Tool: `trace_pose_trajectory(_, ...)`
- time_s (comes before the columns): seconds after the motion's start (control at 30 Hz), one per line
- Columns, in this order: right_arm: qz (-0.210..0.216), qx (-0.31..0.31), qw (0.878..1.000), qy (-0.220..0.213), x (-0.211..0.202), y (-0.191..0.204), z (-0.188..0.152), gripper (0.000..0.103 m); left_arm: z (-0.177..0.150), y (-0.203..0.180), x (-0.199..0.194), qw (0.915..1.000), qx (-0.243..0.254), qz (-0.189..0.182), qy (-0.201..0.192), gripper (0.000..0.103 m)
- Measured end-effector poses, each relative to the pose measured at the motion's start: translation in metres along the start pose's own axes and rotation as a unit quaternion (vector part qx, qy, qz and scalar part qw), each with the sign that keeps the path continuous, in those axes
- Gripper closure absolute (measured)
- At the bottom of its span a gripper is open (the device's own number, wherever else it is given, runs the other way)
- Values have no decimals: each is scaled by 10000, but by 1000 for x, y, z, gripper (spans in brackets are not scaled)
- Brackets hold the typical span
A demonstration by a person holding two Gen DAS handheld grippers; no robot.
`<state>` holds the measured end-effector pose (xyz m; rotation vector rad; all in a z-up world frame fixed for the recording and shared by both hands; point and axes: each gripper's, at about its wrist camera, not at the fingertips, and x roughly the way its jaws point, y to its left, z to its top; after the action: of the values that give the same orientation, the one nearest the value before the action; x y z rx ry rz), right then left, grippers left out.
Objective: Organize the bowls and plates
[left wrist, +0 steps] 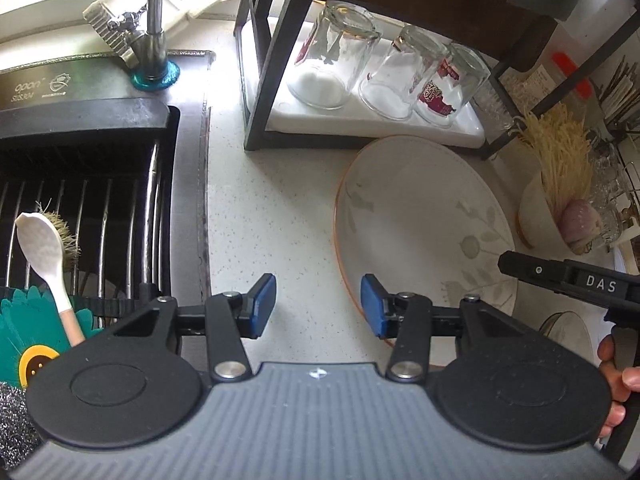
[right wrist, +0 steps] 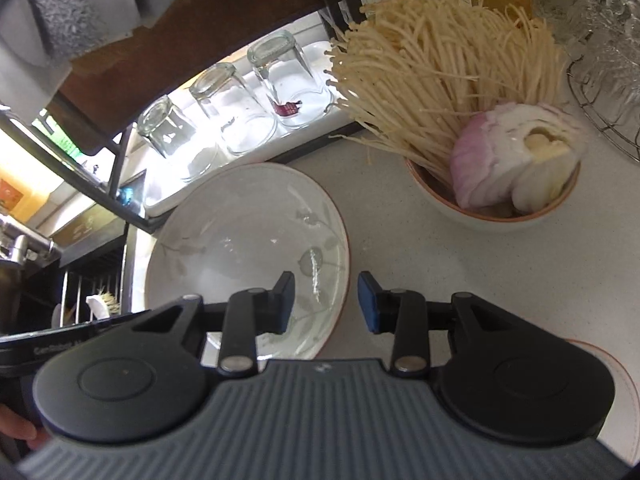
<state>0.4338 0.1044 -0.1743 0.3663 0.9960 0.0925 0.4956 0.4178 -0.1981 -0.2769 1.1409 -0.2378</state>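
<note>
Left wrist view: left claw (left wrist: 318, 306) half-wide, empty, at plate (left wrist: 420, 216) rim; right claw (right wrist: 326, 302) narrower, empty, astride rim.

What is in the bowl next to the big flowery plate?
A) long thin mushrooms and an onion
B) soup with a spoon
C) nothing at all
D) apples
A: the bowl beside the plate holds a bunch of long thin mushrooms and a cut purple onion.
</note>
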Motion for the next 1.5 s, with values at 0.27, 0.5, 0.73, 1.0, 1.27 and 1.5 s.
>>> trace_pose_trajectory(0.27,9,95,9999,-70,14,0,4,66,19,5,14,9995,150,-271,22,67)
trace_pose_trajectory(0.5,-55,-98,9999,-92,28,5,0,70,29,6,23,9982,260,-543,15,81)
trace_pose_trajectory(0.73,75,-97,9998,-152,34,4,2,83,31,4,31,9976,375,-580,-44,82)
trace_pose_trajectory(1.0,105,-244,9995,-184,34,5,1,83,37,6,32,9974,402,-585,-88,84)
trace_pose_trajectory(1.27,237,-106,9994,-244,22,0,-2,83,34,8,29,9965,335,-769,70,85)
trace_pose_trajectory(1.5,227,-251,9985,-441,0,1,-9,83,22,1,10,9961,270,-844,20,85)
